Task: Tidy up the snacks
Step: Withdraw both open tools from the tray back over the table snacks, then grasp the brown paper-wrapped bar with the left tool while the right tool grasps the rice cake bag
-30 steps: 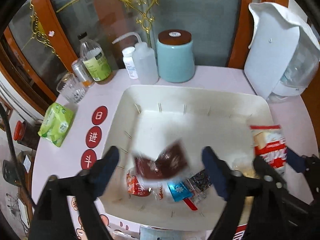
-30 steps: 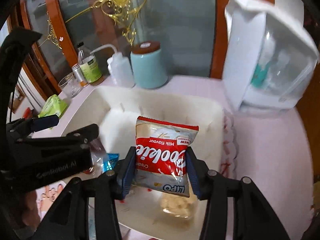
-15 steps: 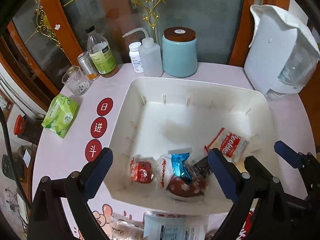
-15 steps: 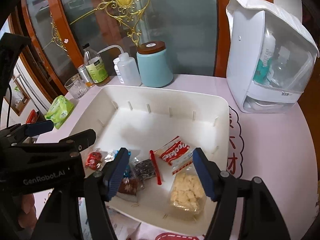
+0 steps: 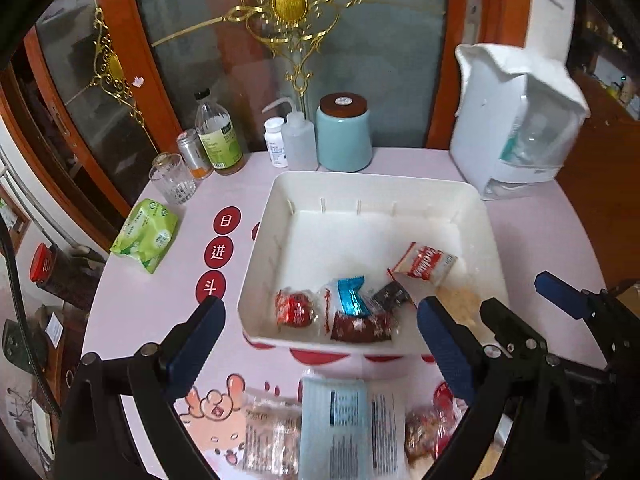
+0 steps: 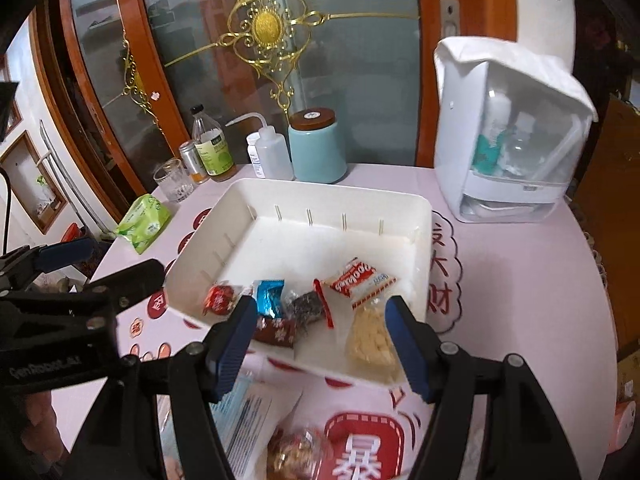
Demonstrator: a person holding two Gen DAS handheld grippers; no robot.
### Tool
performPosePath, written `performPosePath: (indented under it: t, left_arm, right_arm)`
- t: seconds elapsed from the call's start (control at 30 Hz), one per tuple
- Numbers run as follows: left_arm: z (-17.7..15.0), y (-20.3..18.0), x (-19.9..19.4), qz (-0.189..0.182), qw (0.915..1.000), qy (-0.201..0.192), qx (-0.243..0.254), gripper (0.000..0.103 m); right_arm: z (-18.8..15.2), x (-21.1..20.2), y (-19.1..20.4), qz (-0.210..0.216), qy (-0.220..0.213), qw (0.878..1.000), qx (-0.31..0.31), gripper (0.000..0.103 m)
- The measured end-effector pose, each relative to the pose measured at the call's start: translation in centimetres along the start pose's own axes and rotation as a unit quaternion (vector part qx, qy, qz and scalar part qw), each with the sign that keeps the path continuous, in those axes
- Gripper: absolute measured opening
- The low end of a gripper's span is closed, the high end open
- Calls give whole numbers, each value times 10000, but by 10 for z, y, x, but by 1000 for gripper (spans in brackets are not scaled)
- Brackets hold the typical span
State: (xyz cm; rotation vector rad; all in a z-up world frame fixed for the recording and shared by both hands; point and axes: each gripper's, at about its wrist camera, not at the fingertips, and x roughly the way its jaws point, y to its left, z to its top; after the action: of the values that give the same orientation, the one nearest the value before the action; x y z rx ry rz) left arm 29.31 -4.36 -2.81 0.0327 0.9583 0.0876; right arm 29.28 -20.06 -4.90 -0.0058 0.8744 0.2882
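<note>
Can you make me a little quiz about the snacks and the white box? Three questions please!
1. True or false: the red and white cookie packet lies inside the white tray.
2. What is the right gripper holding? A) the cookie packet B) nothing, its jaws stand open C) the glass
3. Fill in: the green packet lies on the table, ______ the tray.

Key
1. True. It lies in the tray's near part, next to the bag of pale crackers.
2. B. The left gripper is open and empty too.
3. Outside. It sits to the tray's left, near the drinking glass.
</note>
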Motion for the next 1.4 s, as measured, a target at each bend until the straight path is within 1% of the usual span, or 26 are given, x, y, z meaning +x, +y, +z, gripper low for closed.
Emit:
performPosePath:
  t: [0.1,0.2,0.27,0.43,0.6,0.73,0.87,0.97,1.1,1.23,1.27,1.3,1.33,1.37,1.4]
  left_arm:
    - [-21,5,-28,-27,9999,-117,109,96]
    - [-48,9,-56,-27,9995,-183,239,97]
    - [-70,12,-74,-98,9992,-202,340,97]
    - [-122,11,-102,-184,9976,-190,638,98]
    - [-172,1,-117,-442,9951,-159,865,98]
    - [-208,-15,-115,-696,9917,56,1080,98]
    - [-238,-31,-99,-817,9884,381,1226,98]
    - [-255,-41,-83,-873,9870,601,1209,98]
    - [-263,-48,-63,-879,9875,741,1081,98]
    - [-266,-53,-44,-728,9901,795,897,98]
    - [-265,-53,-39,-662,9909,823,838,98]
    - [-264,-54,-33,-604,9914,871,771,98]
    - [-264,-54,-28,-583,9915,926,711,98]
    - [-264,-55,-23,-562,9915,981,649,98]
    - [-263,-55,-18,-537,9915,1017,605,98]
  right_arm:
    - [-17,-25,3,-124,-46,9999,76,67]
    - [-38,-54,7,-202,-62,9996,180,67]
    - [-54,-71,9,-278,-78,9994,197,67]
    - [-96,-109,10,-439,-40,9985,320,67]
    - [-146,-136,2,-646,85,9961,594,67]
    - [-179,-146,-10,-793,215,9927,879,67]
    - [-206,-146,-23,-800,455,9874,1287,67]
    - [-224,-138,-31,-792,694,9814,1604,67]
    - [-234,-118,-37,-745,938,9746,1894,67]
    - [-233,-85,-49,-595,1118,9647,2310,67]
    - [-232,-75,-53,-597,1200,9609,2422,70]
    - [-231,-68,-56,-569,1259,9580,2512,76]
    - [-231,-59,-60,-510,1326,9536,2654,79]
    - [-232,-48,-66,-476,1409,9468,2853,81]
    - [-232,-41,-69,-457,1457,9432,2951,81]
